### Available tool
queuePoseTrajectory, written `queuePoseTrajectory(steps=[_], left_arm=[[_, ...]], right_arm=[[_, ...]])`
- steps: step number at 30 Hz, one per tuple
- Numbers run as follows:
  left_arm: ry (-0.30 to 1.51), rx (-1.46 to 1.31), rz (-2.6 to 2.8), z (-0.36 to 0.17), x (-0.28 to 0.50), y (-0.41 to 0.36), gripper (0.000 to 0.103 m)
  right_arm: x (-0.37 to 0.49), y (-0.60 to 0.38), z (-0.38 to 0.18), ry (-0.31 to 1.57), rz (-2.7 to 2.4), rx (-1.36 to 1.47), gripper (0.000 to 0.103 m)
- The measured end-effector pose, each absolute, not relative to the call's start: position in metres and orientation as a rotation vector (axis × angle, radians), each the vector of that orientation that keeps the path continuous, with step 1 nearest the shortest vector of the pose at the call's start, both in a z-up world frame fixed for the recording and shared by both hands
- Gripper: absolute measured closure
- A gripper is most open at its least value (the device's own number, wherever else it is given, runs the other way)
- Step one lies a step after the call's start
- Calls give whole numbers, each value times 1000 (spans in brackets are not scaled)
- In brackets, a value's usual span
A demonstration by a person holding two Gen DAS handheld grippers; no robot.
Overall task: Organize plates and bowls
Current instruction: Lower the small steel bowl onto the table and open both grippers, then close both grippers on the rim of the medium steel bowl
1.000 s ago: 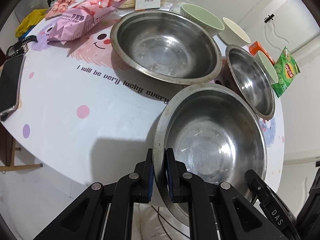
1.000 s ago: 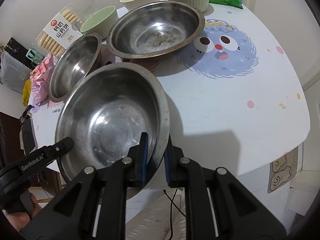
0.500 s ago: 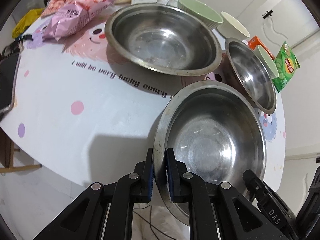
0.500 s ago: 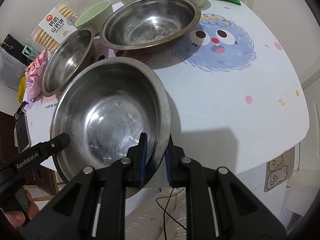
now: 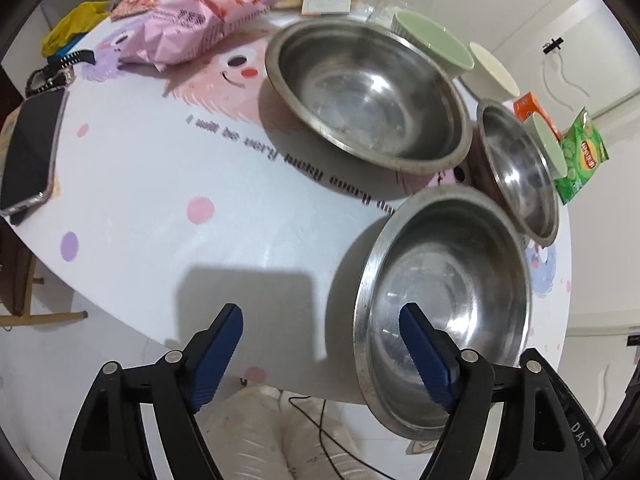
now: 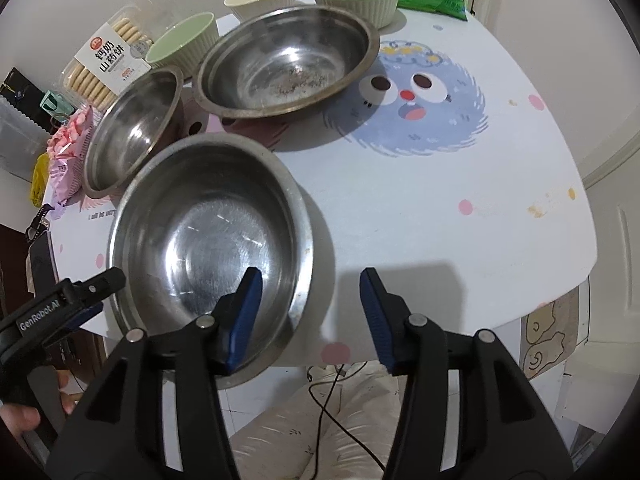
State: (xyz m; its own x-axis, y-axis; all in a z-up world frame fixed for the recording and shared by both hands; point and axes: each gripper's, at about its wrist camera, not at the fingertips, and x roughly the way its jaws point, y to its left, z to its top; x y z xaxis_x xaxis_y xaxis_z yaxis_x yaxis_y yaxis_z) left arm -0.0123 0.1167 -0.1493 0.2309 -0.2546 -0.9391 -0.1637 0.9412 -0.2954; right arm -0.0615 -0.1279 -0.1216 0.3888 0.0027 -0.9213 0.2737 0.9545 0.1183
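1. The near steel bowl (image 6: 208,240) sits on the table (image 6: 440,208) at its near edge, with part of its rim out past that edge. In all likelihood a nudge from either gripper as it pulls away would tip it off.
2. The left gripper (image 5: 320,352) is spread wide and holds nothing; one pad is inside the bowl and the other outside, so the rim could catch on the way out.
3. The right gripper (image 6: 310,316) is also wide and empty, straddling the opposite rim in the same way.
4. The bowl stands upright with its mouth facing up. Being round, it has no long axis.
5. The large steel bowl (image 6: 288,60) and the tilted small steel bowl (image 6: 132,128) lie just beyond it; a careless slide could knock them.
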Motion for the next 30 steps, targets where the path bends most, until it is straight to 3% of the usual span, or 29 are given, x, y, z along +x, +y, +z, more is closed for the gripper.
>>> queuePoseTrajectory(steps=[4, 14, 30], left_arm=[[1318, -360, -79, -133, -6, 121, 14], [1278, -397, -24, -111, 43, 146, 12], [1369, -489, 38, -148, 109, 195, 12]], right_arm=[[-60, -135, -104, 1143, -171, 283, 42], [-9, -124, -68, 1132, -60, 331, 41], [98, -76, -108, 1287, 1, 505, 41]])
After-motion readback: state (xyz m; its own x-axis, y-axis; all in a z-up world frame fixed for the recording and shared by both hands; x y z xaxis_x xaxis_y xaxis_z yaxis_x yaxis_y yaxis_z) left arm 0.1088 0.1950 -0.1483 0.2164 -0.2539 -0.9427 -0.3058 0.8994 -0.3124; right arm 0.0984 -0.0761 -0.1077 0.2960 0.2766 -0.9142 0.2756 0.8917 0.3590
